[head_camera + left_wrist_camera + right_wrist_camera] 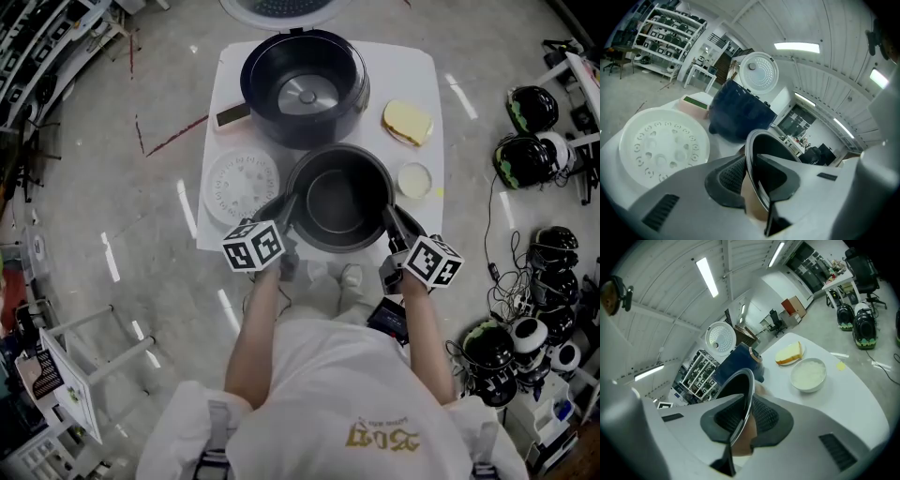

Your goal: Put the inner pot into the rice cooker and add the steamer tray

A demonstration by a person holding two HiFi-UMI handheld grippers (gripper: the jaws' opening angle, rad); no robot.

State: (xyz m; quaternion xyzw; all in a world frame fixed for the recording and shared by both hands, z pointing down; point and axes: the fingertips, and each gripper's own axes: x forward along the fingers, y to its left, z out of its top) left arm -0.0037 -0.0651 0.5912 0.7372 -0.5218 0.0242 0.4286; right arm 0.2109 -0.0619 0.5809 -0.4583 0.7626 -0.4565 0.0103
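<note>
The dark inner pot (339, 199) stands on the white table (225, 94) near its front edge, in front of the open dark-blue rice cooker (303, 89). My left gripper (286, 211) is shut on the pot's left rim and my right gripper (392, 220) is shut on its right rim. In the left gripper view the thin rim (754, 159) runs between the ribbed pads of the left gripper (750, 176). The right gripper (743, 418) clamps the rim (746, 394) the same way. The white perforated steamer tray (241, 186) lies flat to the pot's left.
A small bowl of white rice (413, 179) sits right of the pot, and a yellow slice on a plate (407, 122) lies behind it. The cooker's lid (759, 70) stands raised. Helmets and cables lie on the floor at right (525, 159).
</note>
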